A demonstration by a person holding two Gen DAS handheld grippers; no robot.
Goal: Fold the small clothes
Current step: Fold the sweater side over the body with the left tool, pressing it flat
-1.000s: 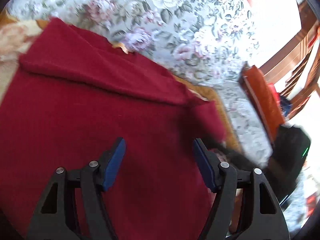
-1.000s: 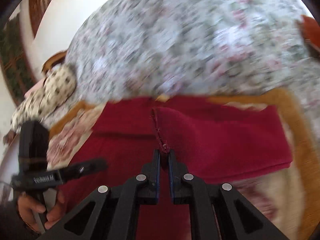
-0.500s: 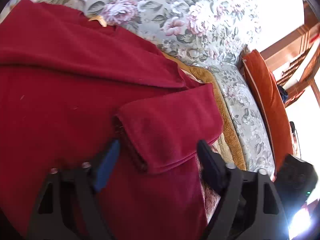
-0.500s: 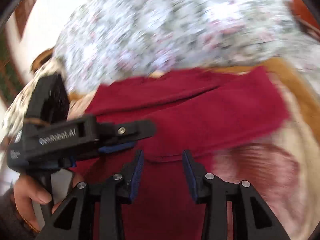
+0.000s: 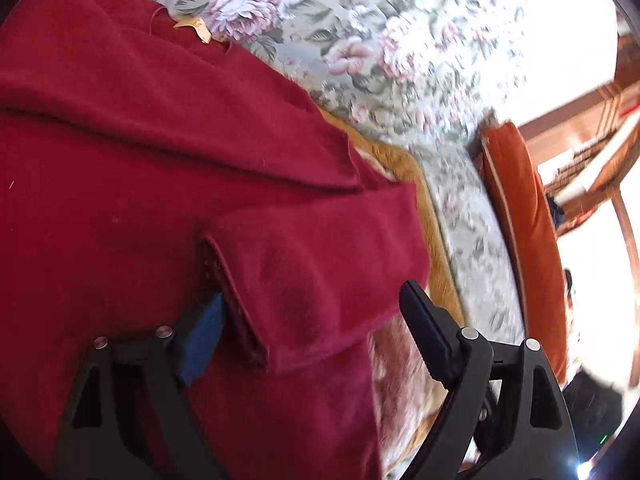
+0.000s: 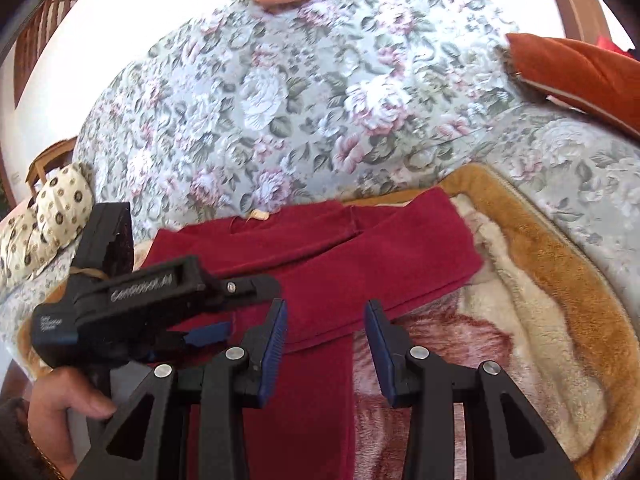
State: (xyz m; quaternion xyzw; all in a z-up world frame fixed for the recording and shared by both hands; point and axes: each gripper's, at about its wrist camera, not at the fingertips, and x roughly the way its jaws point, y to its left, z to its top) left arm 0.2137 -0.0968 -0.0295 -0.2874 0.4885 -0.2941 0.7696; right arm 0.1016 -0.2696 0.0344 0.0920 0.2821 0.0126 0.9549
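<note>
On the sofa's blanket [image 6: 532, 256] lies the red top [image 6: 320, 256], its right sleeve [image 5: 320, 256] folded across the body, likely to square it for the next fold. The left gripper [image 5: 308, 320] straddles the sleeve's cuff, jaws wide, gripping nothing. The right gripper [image 6: 326, 336] hovers wide and empty above the top's side edge.

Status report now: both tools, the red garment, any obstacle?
Left tool open, astride folded sleeve. Right tool open, empty, above red garment. Garment flat on blanket. No obstacle seen.
</note>
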